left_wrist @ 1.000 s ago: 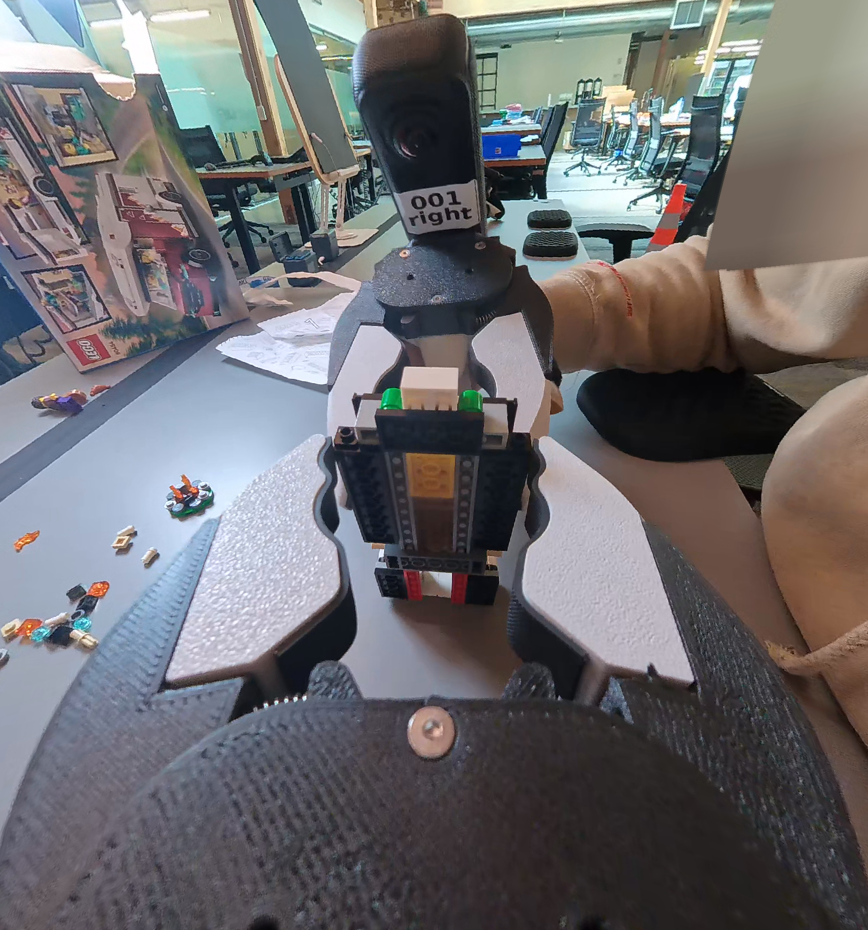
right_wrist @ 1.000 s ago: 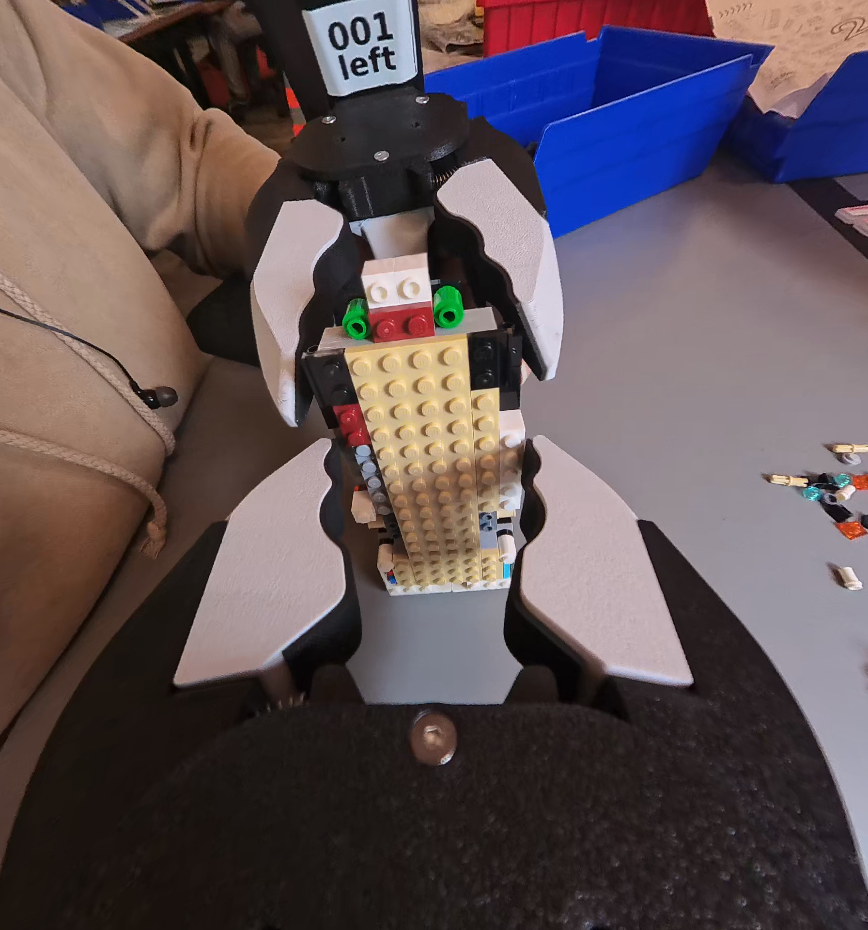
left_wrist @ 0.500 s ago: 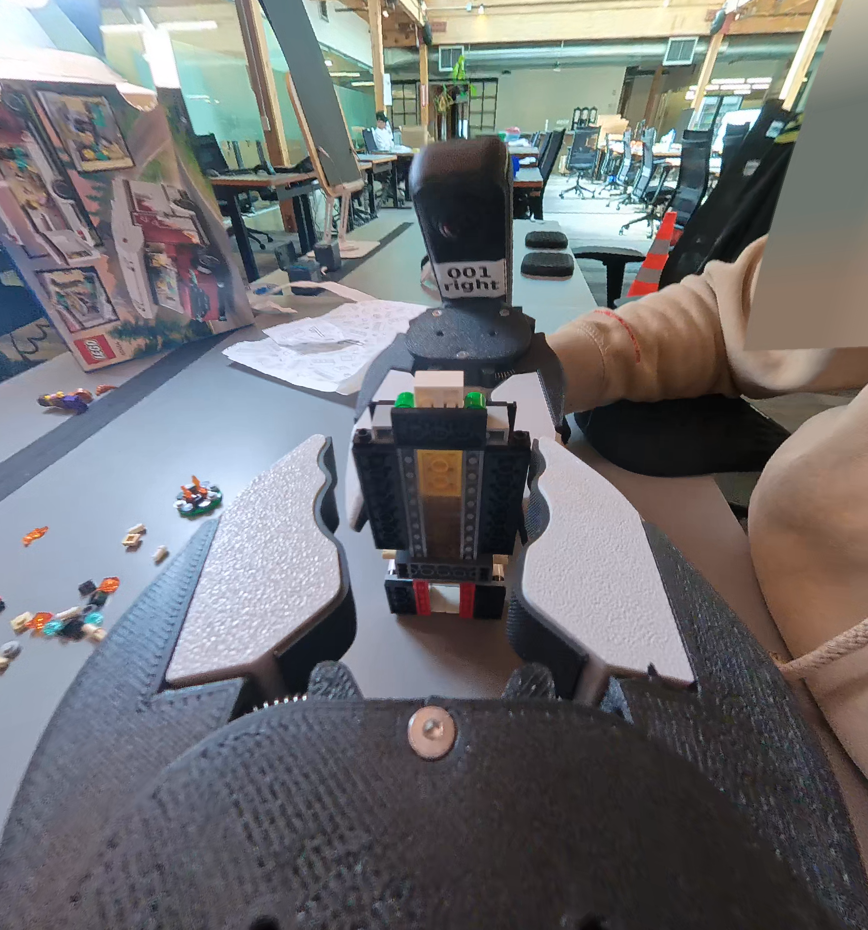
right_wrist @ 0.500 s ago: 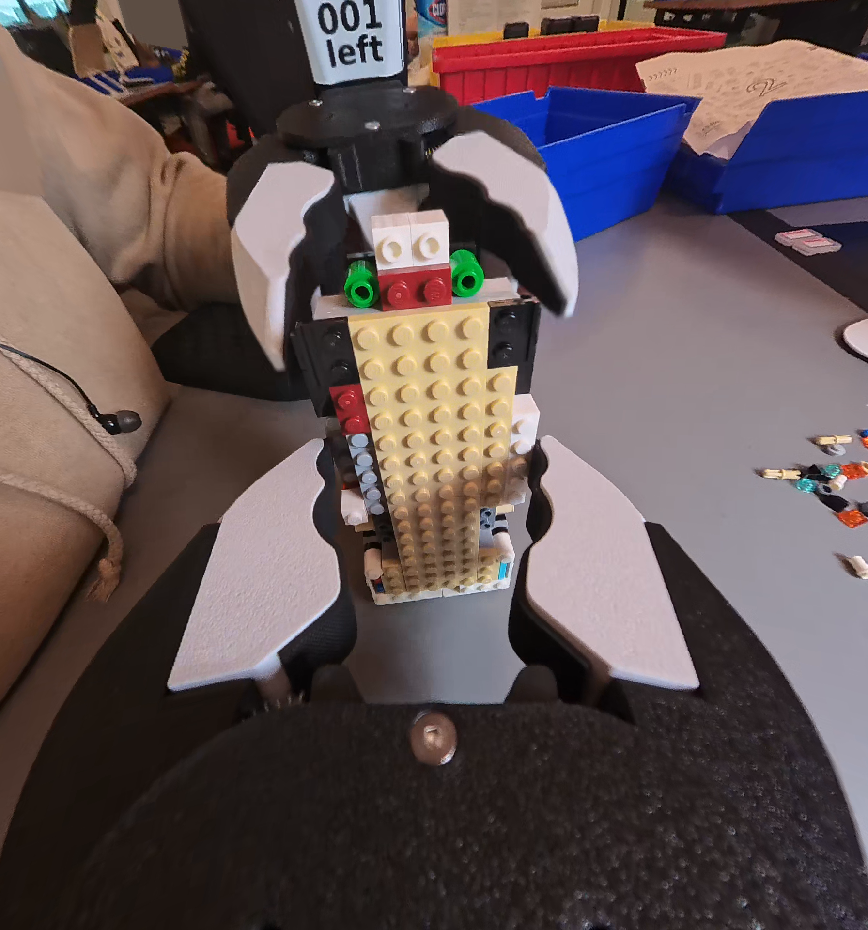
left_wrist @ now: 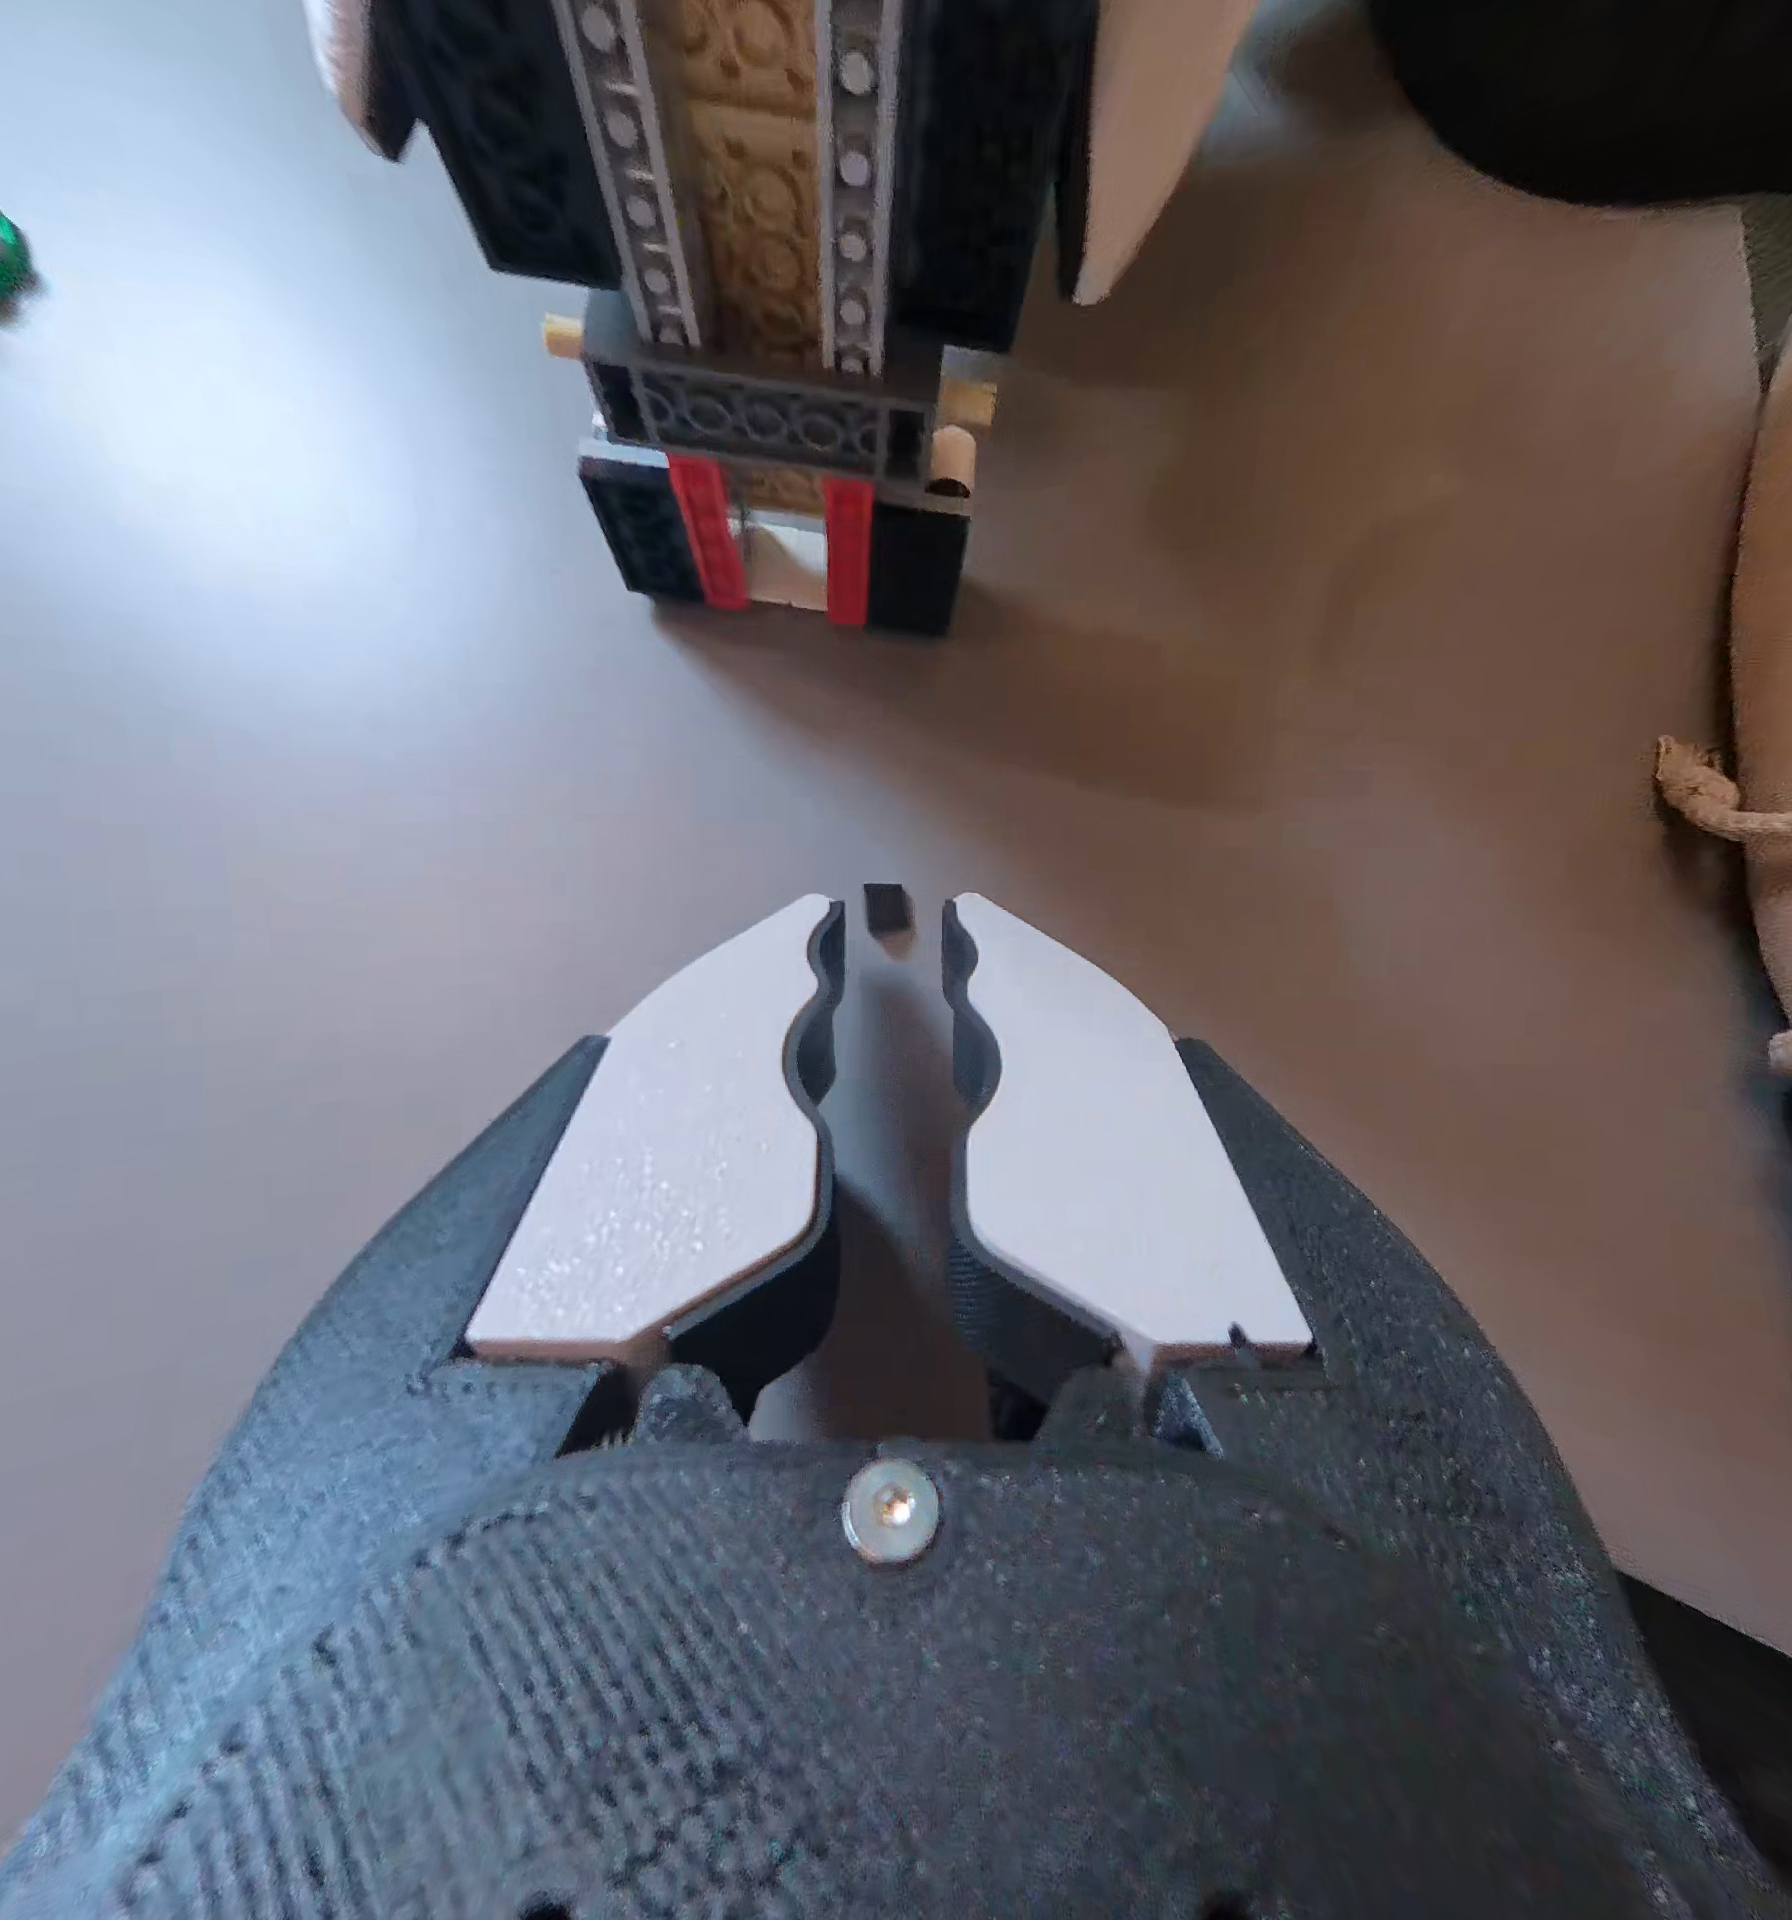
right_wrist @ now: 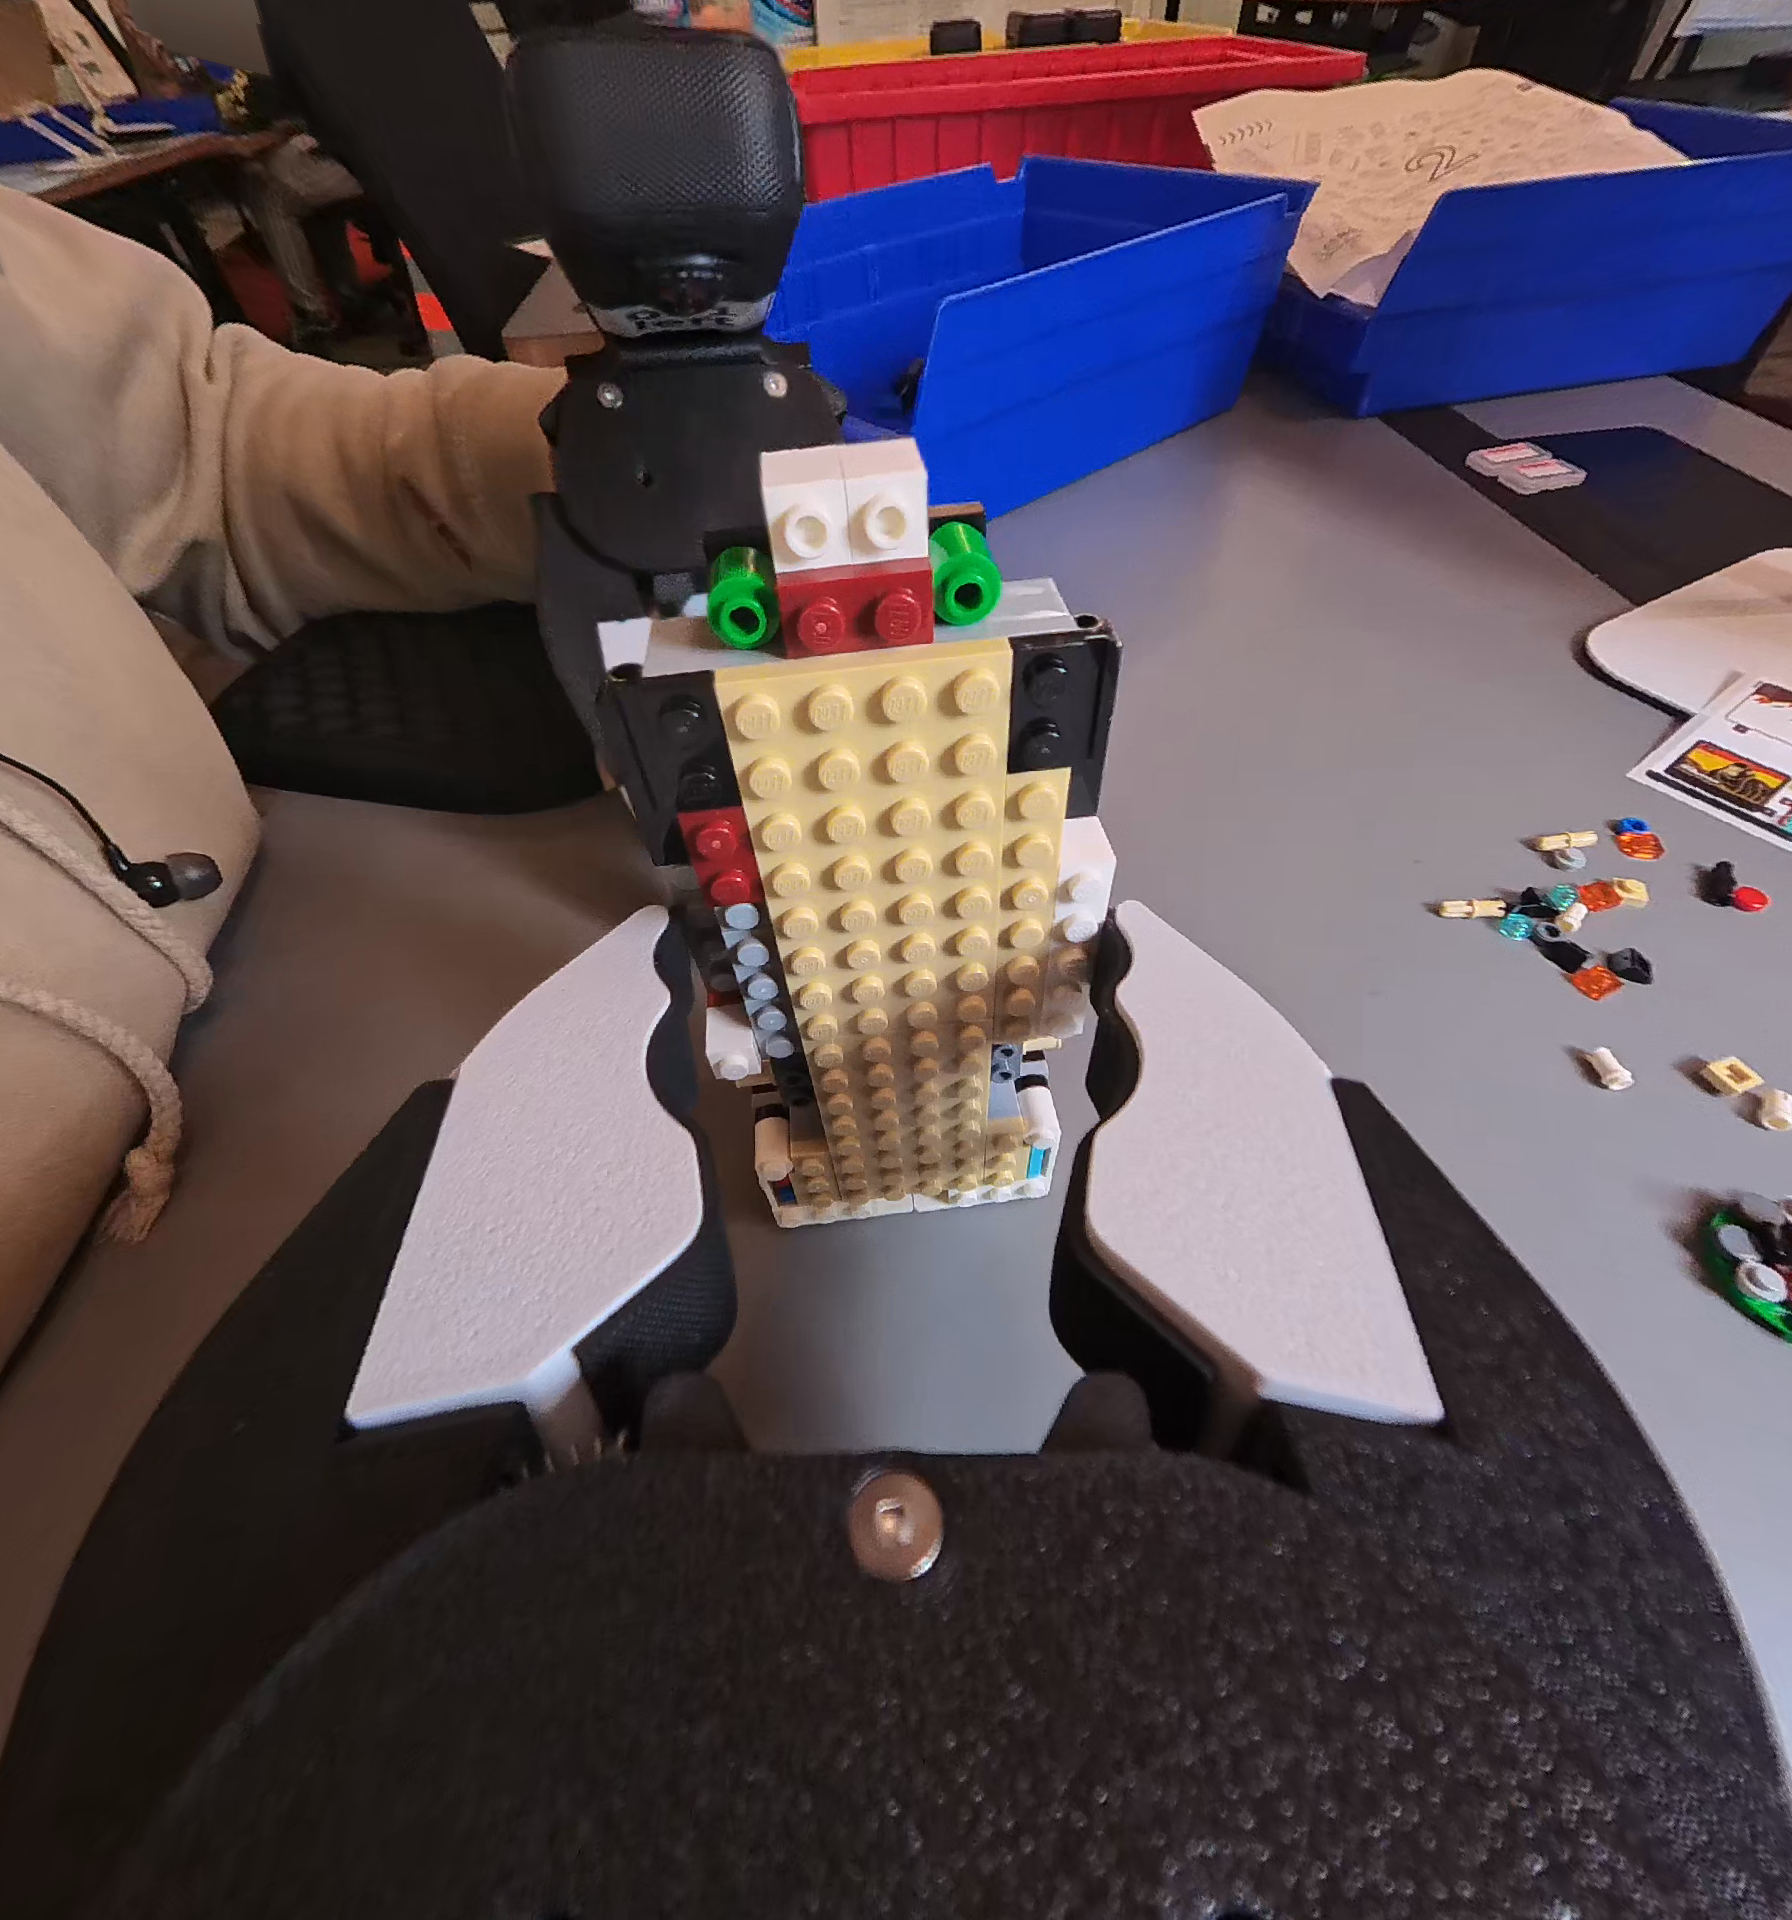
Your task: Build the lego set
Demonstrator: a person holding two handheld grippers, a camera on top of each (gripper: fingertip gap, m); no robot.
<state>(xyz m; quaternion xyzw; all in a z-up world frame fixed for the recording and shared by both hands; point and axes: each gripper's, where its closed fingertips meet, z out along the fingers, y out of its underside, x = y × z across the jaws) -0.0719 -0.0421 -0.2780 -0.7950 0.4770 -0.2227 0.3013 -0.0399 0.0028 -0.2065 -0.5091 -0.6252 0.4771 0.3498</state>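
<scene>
At the centre of the right wrist frame, the right hand-held gripper (right_wrist: 892,1039) is pinching a tall brick model (right_wrist: 902,914) standing on the grey counter (right_wrist: 1339,727), pads against its sides. In the left wrist frame, the left hand-held gripper (left_wrist: 890,914) is hanging centre-frame with fingers narrowly apart around a tiny black piece (left_wrist: 888,906), gaps showing on both sides, the model standing at the upper middle.

I am working at a grey desk (right_wrist: 1391,623) in what looks like an office or workroom. Behind the desk stand blue storage bins (right_wrist: 1058,301) and a red bin (right_wrist: 1058,104), one blue bin holding printed sheets (right_wrist: 1411,156). Black mesh chairs (right_wrist: 393,707) sit beside the desk.
</scene>
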